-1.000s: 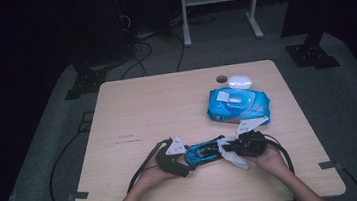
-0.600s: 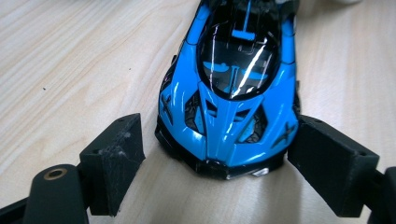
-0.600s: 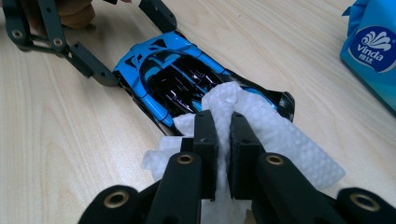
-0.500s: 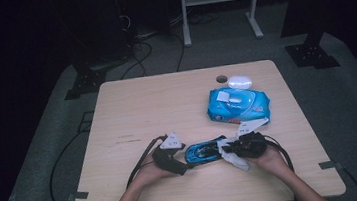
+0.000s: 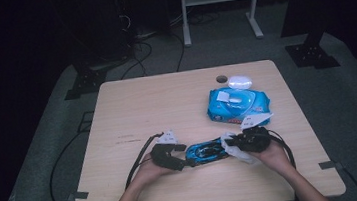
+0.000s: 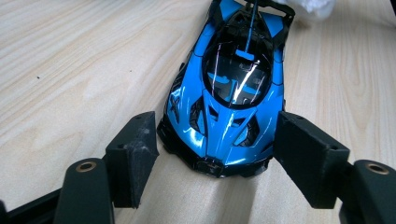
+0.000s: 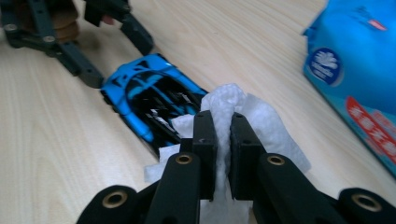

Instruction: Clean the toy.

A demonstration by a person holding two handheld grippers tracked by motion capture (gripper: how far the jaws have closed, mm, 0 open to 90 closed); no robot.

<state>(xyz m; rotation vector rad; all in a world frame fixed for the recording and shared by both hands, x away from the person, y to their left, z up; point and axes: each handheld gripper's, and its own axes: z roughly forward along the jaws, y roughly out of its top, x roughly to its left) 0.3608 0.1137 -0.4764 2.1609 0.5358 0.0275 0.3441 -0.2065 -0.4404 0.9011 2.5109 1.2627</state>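
Toy car: a glossy blue and black plastic model sports car lies flat on the pale wooden table, near the front edge, between the 2 grippers; its nose points toward the left gripper.
Left gripper: the left gripper has its 2 black jaws set either side of the car's nose; they have just been closing in on it, with the car between them. In the left gripper view a narrow gap shows on each side, so the pads do not press on the bodywork.
Right gripper: the right gripper has its jaws pressed together on a crumpled white wet wipe, pinching a fold of it.
Wipe: the tissue rests against the car's rear end, touching it, and spreads onto the table under the jaws.
Wipes pack: a soft blue plastic pack of wet wipes with a white flap lies flat behind the right gripper, near the table's right side.
Small white object: a rounded white thing sits just beyond the pack, beside a dark round hole in the tabletop.
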